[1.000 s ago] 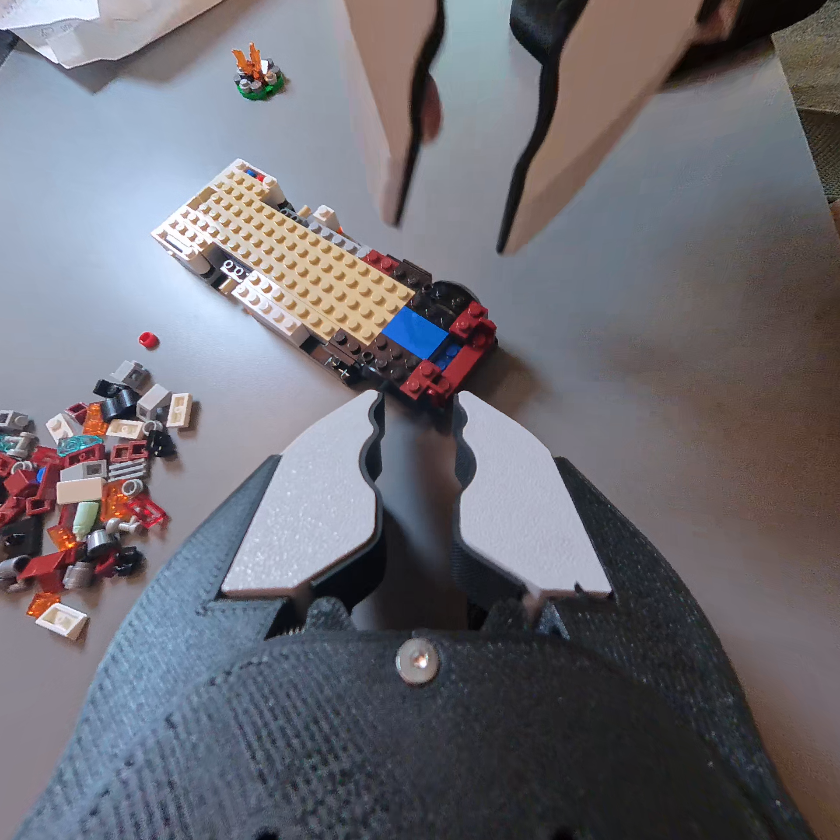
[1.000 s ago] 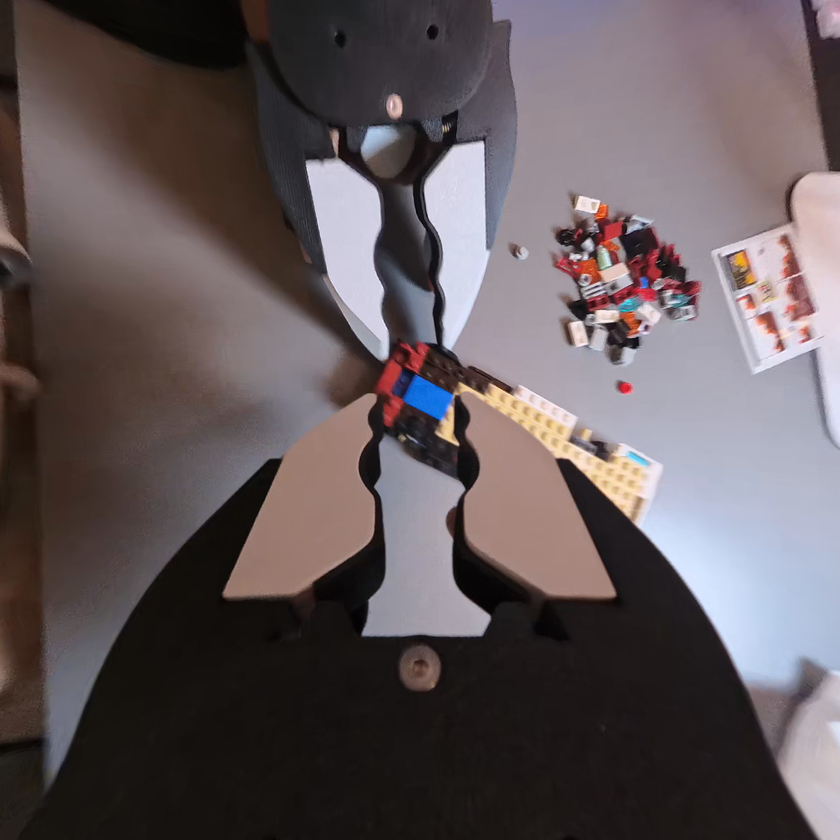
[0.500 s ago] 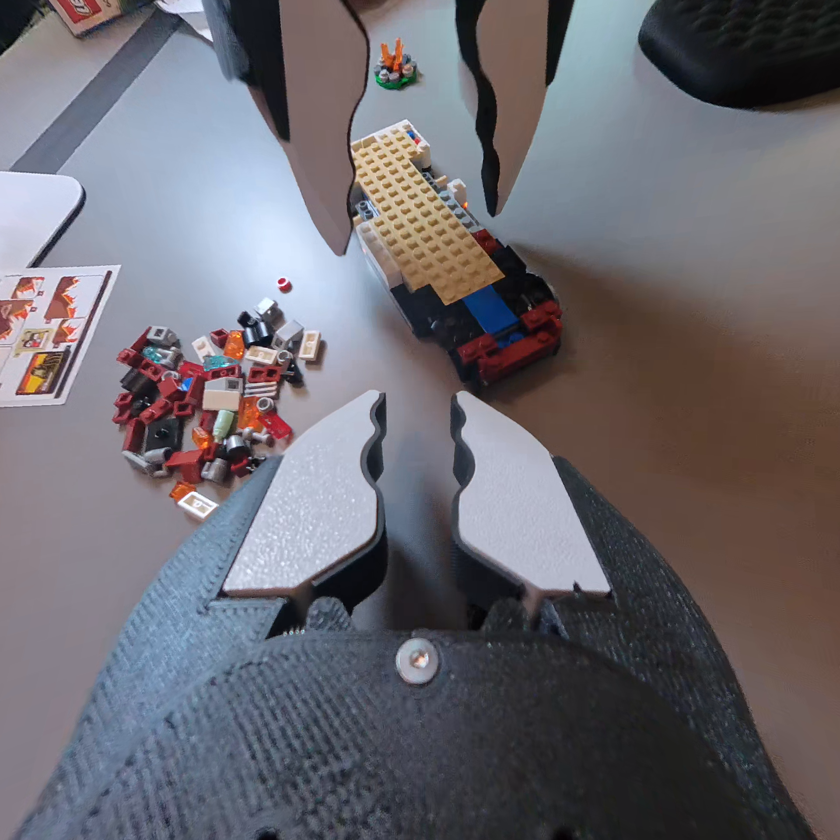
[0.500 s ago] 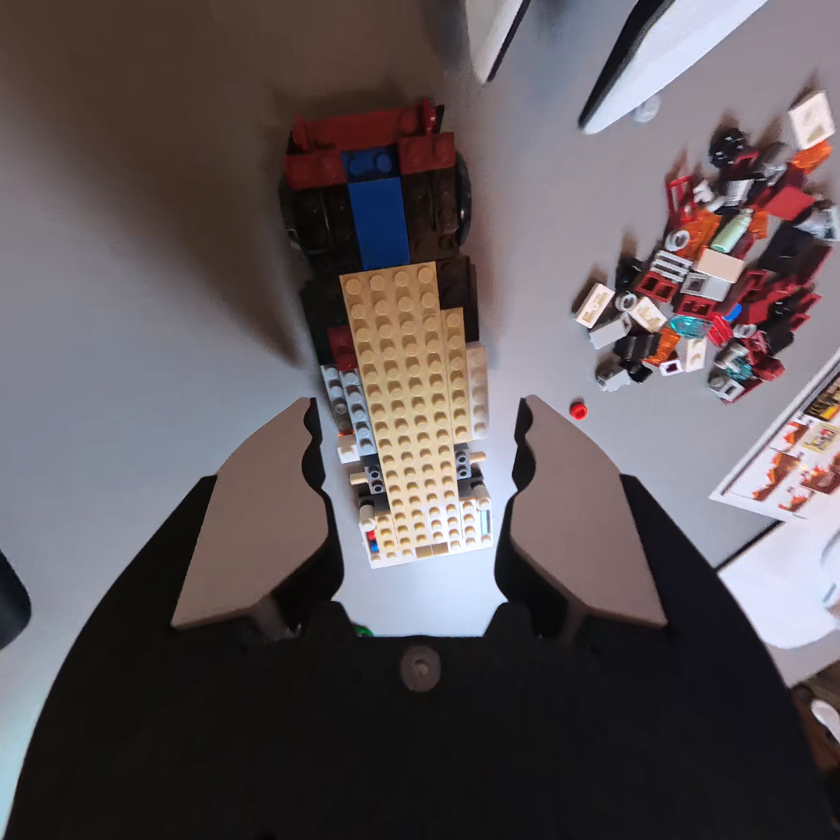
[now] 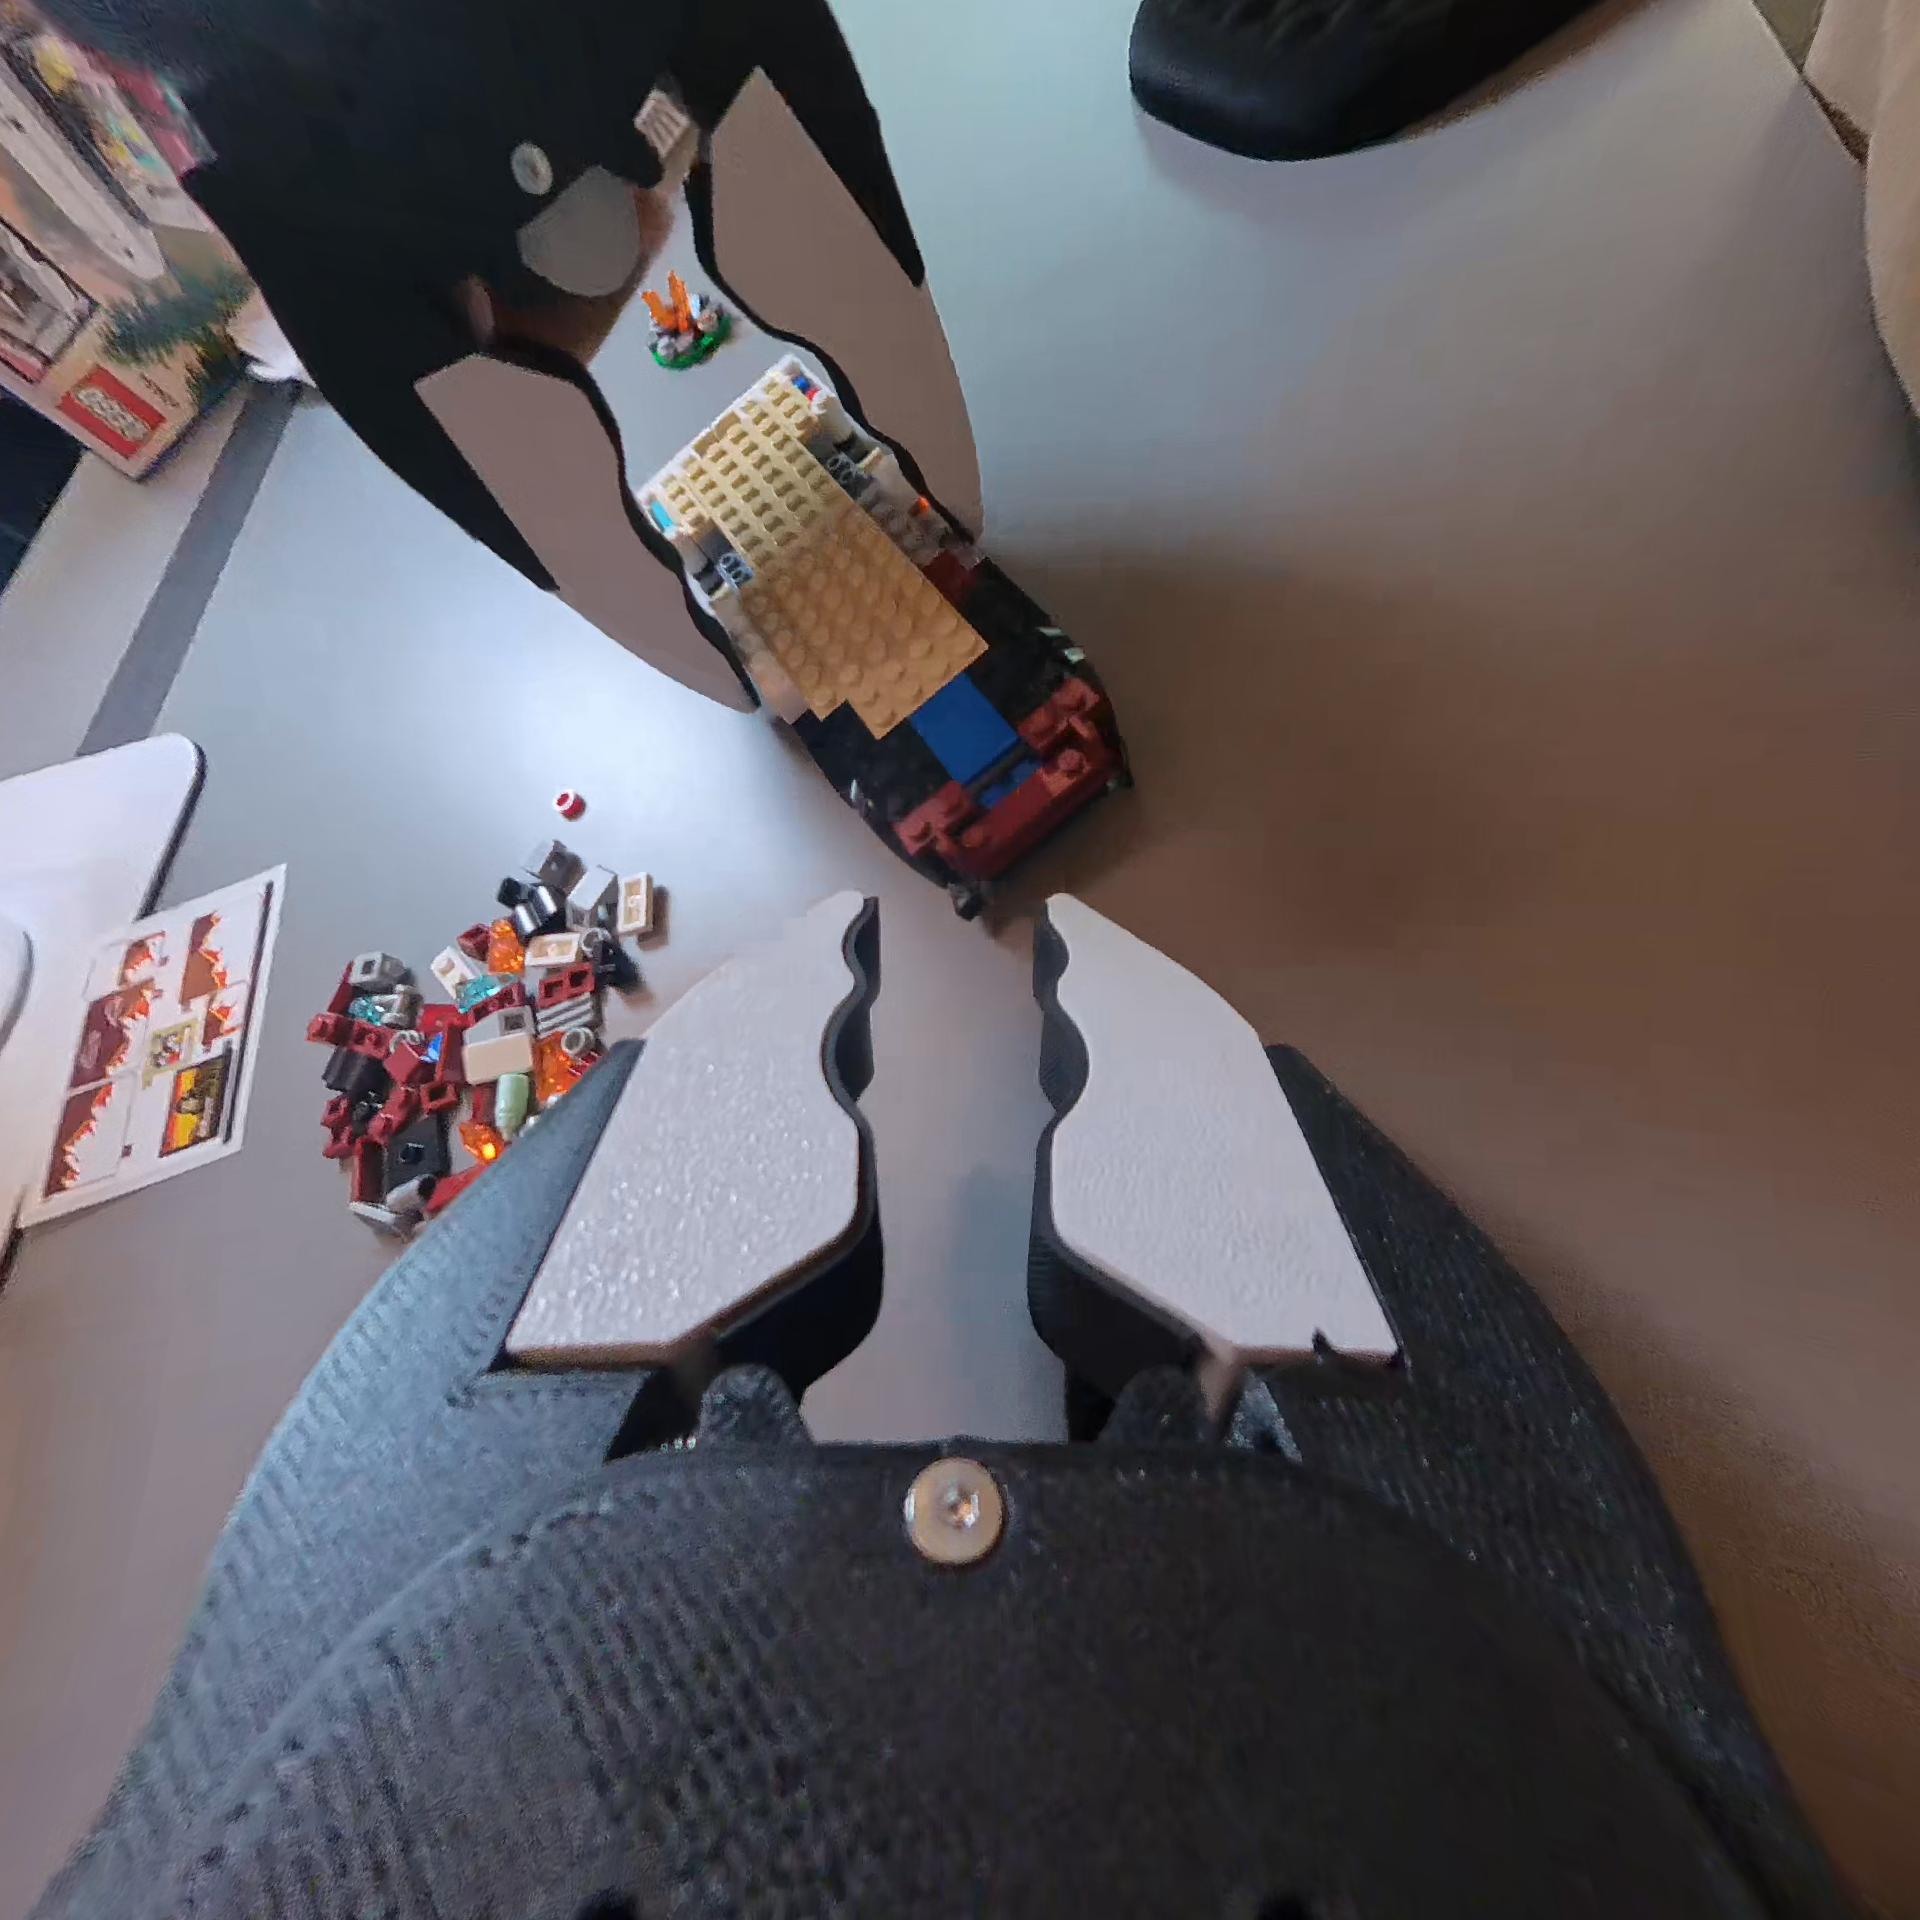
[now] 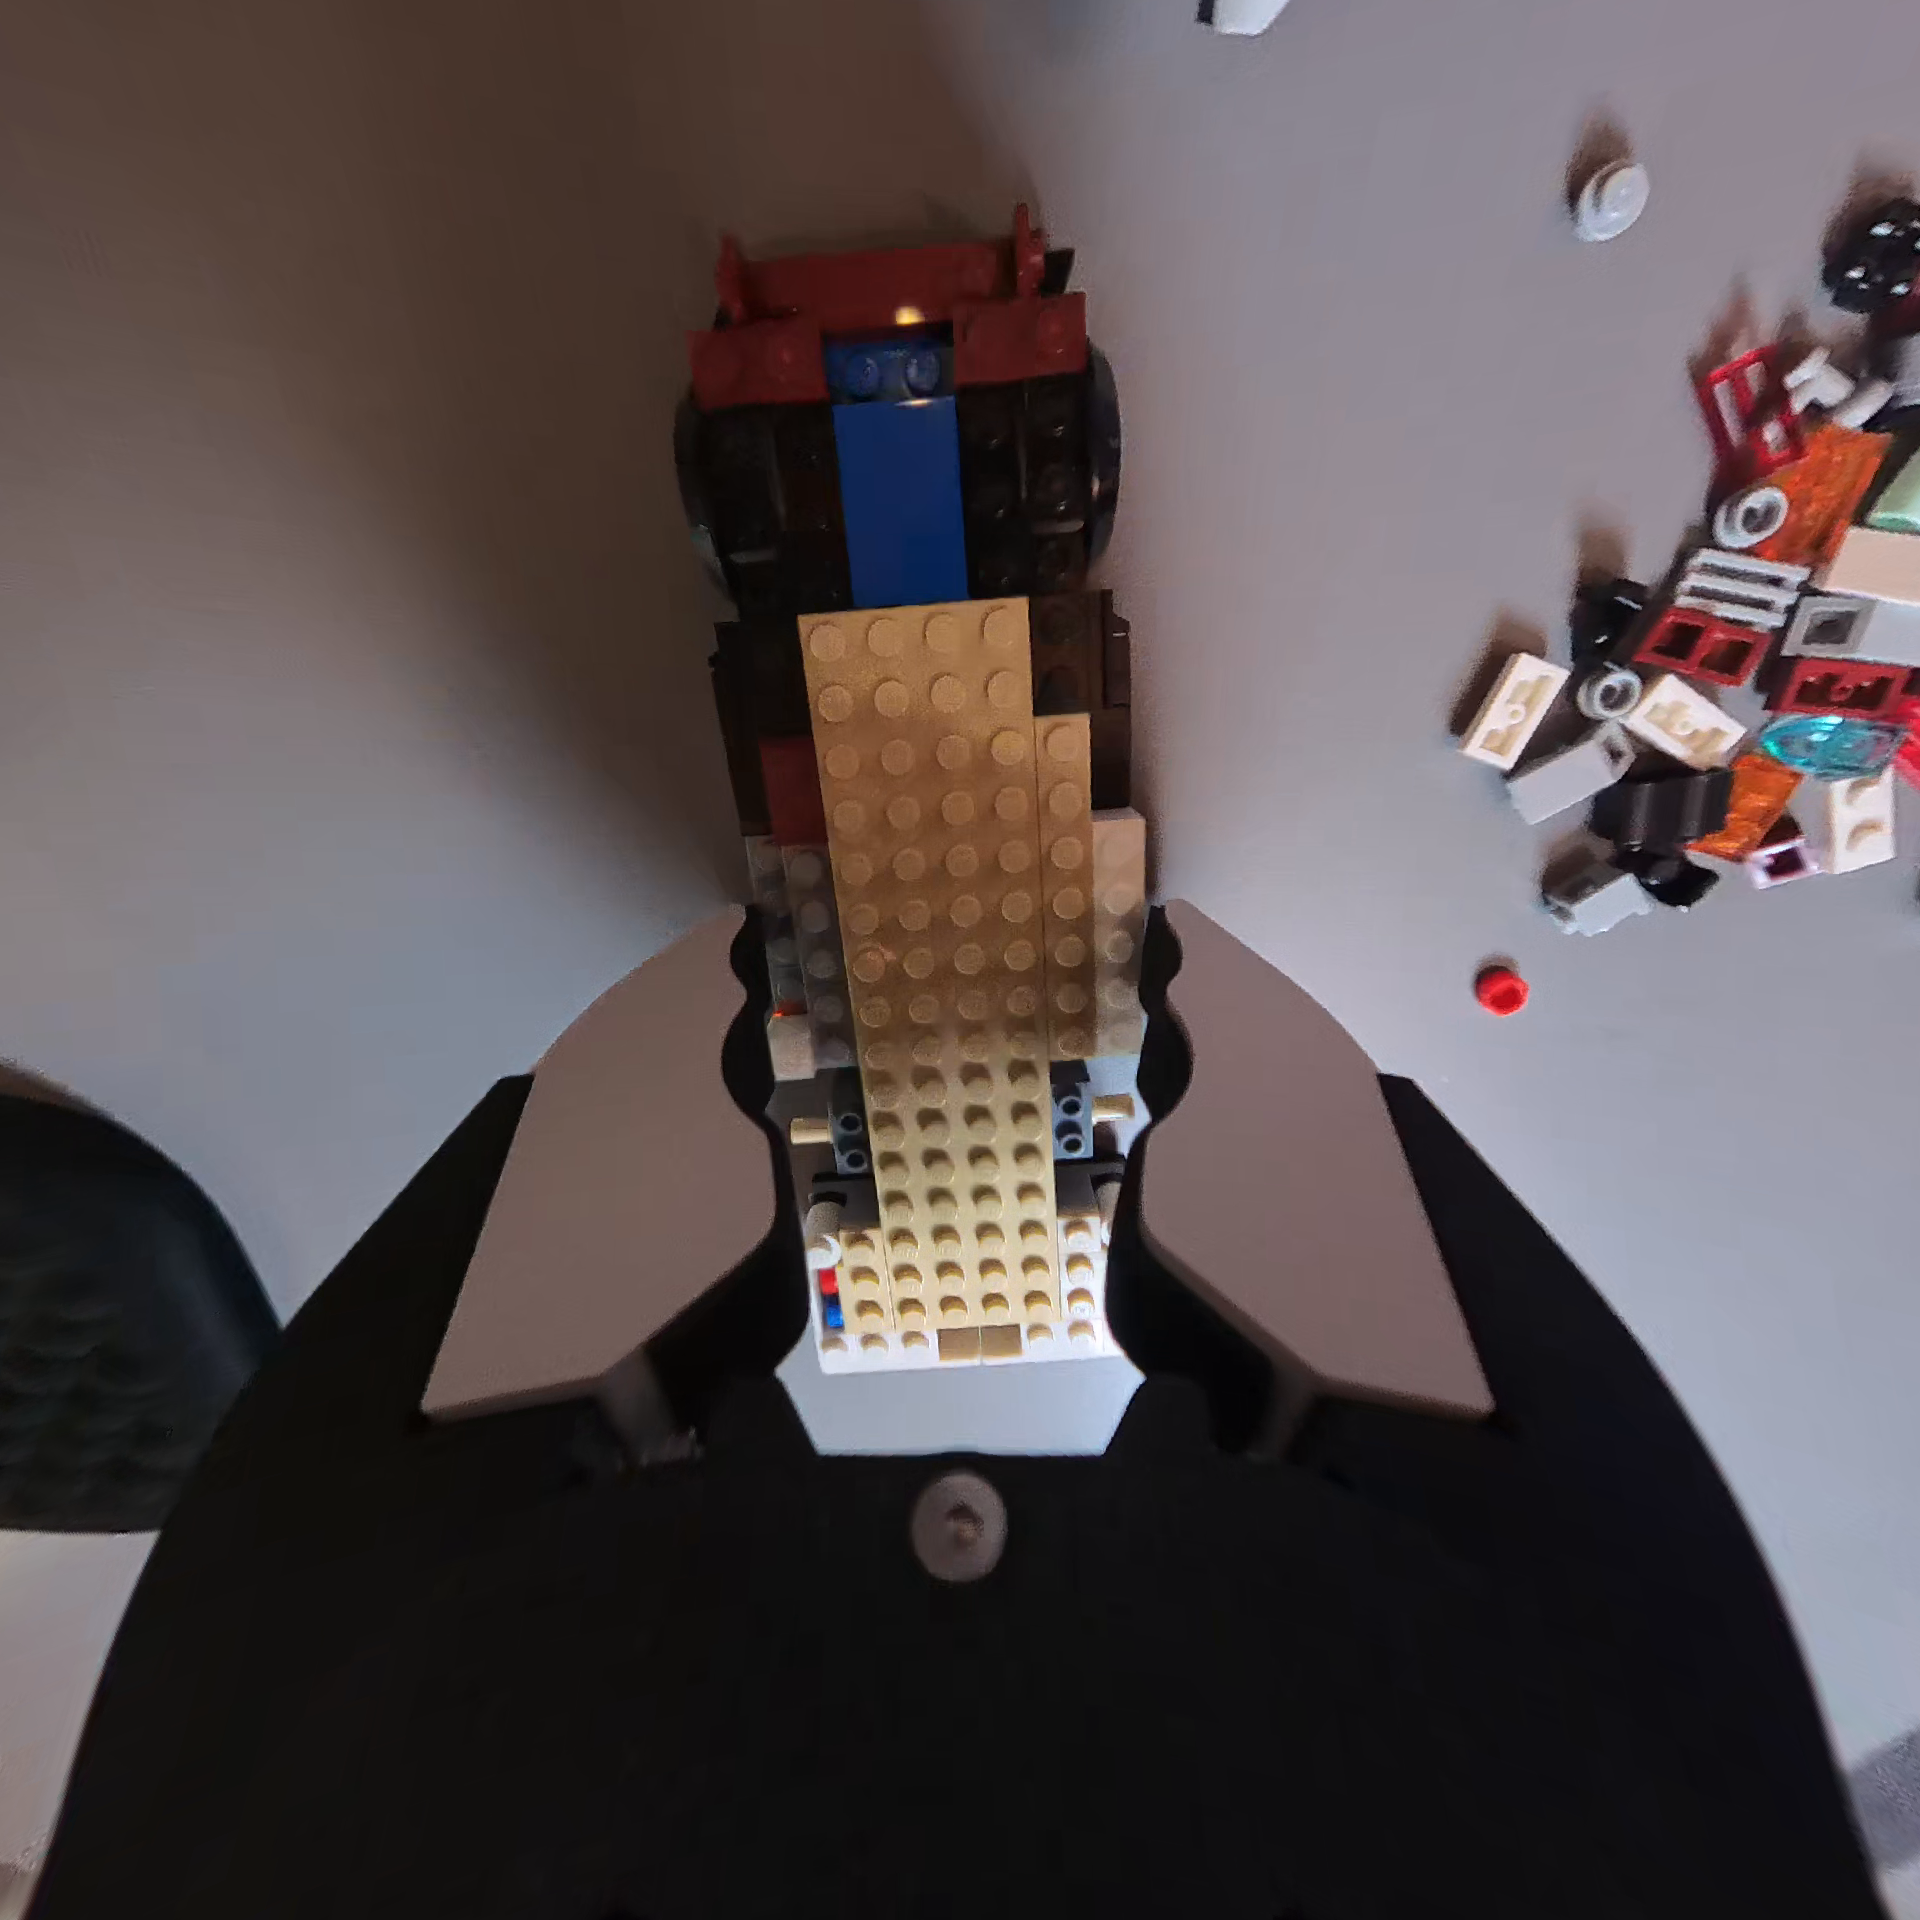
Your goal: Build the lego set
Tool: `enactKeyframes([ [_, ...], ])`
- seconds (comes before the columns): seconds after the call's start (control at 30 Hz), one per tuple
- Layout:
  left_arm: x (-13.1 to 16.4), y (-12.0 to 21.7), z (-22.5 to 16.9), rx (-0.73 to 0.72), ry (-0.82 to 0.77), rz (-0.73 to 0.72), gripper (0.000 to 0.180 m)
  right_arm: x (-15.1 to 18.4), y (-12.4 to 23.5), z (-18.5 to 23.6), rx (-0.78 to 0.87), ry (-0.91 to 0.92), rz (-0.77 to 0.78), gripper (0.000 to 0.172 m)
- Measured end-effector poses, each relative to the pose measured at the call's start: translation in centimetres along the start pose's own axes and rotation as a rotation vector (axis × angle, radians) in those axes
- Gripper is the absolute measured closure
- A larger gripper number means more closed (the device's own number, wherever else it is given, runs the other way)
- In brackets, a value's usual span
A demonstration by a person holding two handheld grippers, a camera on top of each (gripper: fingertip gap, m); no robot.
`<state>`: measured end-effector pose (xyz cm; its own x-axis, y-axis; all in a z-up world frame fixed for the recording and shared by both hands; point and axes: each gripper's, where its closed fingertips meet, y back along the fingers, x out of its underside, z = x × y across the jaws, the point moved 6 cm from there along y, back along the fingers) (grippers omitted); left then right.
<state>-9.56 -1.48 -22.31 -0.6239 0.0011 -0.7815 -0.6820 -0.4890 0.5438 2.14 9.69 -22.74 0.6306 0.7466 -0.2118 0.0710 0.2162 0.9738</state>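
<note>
A long brick vehicle [image 6: 935, 831] with a tan studded top, a blue stripe and a dark red front end lies on the grey table [image 6: 312, 623]. My right gripper [image 6: 951, 914] straddles its rear half, with both pads against its sides. In the left wrist view the same fingers [image 5: 582, 540] flank the model [image 5: 894, 665] from the far side. My left gripper [image 5: 956, 925] is open and empty, with only table between its pads. Its tips are just short of the model's dark red front end.
A pile of small loose bricks [image 5: 468, 1039] lies left of the model, with a lone red stud [image 5: 568, 801] beside it. A printed sheet [image 5: 156, 1049], a small orange and green build [image 5: 686, 322], a cardboard box [image 5: 94, 260] and a black padded object [image 5: 1351, 62] are around. About 11 cm separates my left fingertips from my right.
My right gripper opened wide, swung round to the model's rear end, came down over it and narrowed onto its sides. My left gripper drew back slightly, its gap unchanged.
</note>
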Motion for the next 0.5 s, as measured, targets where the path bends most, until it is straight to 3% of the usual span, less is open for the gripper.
enactKeyframes([
  [0.37, -3.4, 0.7, -1.1, -0.295, -0.428, -0.064, 0.150, 0.5, 2.6, 1.2, -0.203, -0.244, -0.392, 0.103],
  [0.5, -3.6, 0.4, -2.0, -0.268, -0.495, -0.059, 0.148, 0.2, 3.0, 1.8, -0.266, -0.271, -0.497, 0.103],
])
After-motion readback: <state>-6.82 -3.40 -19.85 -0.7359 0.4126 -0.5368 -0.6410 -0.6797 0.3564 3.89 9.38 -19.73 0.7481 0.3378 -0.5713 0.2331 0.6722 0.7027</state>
